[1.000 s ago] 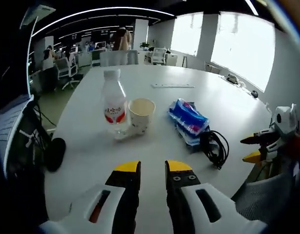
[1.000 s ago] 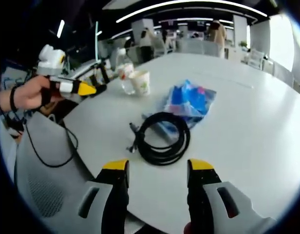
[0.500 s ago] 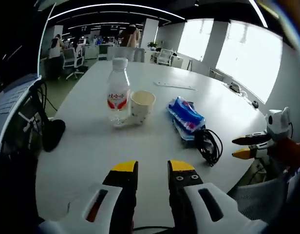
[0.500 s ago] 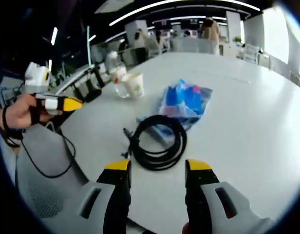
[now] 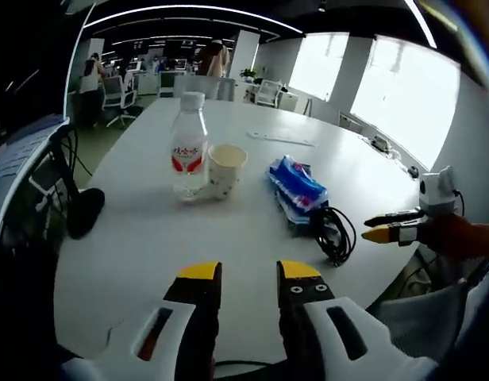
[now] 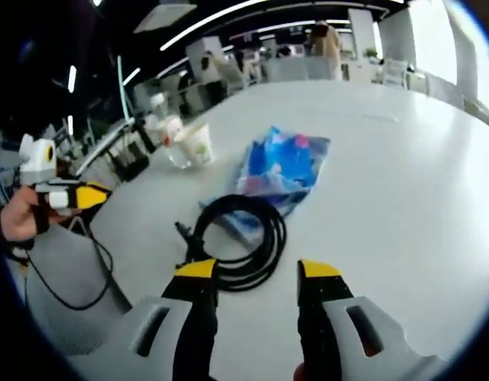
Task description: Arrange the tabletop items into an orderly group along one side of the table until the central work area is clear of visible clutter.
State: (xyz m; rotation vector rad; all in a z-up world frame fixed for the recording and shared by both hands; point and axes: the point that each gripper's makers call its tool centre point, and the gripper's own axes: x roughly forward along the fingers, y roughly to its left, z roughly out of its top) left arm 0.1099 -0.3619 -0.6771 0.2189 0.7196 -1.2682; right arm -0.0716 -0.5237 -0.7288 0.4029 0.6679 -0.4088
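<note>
My right claw [image 6: 258,270] hangs open with nothing in it, its yellow tips just above the near loop of the coiled black cable [image 6: 232,240]. My left claw [image 5: 250,272] is empty too, its jaws parted only a little, well back over bare desk [image 5: 149,238].

The cable lies partly on the blue wipes packet [image 6: 283,163], so if I close on a single strand and pull, I expect the coil to unwind and drag the packet askew. The plug end [image 6: 183,235] sticks out toward the desk edge and could swing off it, taking the loops along. If I come down too shallow, the tips may skate over the round cord and grip nothing.

Further out, the paper cup [image 5: 227,169] stands touching or just beside the water bottle [image 5: 188,146]. The cup looks light and I cannot tell whether it is empty; a nudge from my left claw could tip it or knock the bottle over. My other claw [image 5: 385,228] shows near the cable in the left gripper view, so both reaching there risks a clash.
</note>
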